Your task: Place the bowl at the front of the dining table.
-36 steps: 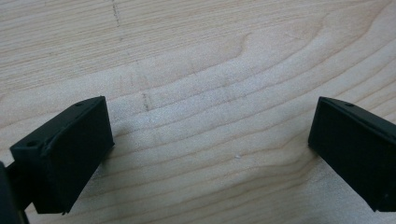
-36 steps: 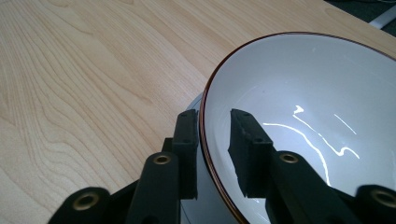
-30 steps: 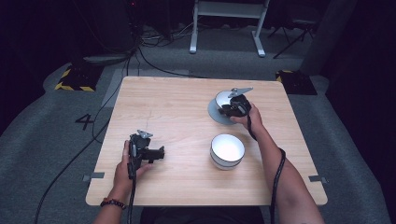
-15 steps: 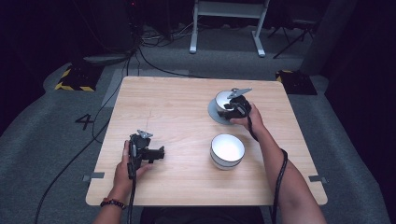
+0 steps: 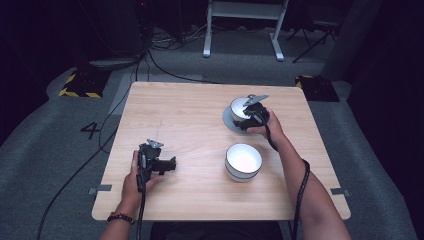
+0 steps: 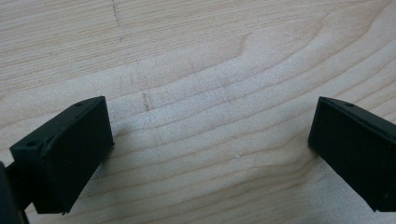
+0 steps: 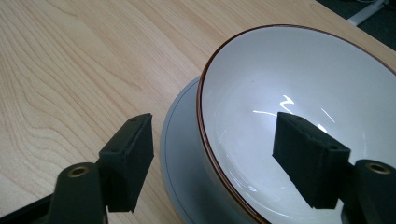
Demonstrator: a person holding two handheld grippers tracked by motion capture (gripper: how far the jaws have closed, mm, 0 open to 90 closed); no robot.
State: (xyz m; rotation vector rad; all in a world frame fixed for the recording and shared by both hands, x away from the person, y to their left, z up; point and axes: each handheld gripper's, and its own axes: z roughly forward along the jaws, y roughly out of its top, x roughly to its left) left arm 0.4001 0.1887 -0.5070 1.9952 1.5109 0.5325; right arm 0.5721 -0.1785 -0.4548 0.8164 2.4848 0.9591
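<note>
My right gripper (image 7: 212,161) has just been opening, its jaws straddling the brown-rimmed white ceramic bowl (image 7: 303,93) on the grey round plate (image 7: 180,154) near the table's far right corner; withdrawing carelessly could snag the rim and tip it.

I can read one mark from here: a dark number "4" (image 5: 91,130) on the grey floor left of the surface (image 5: 200,105).
</note>
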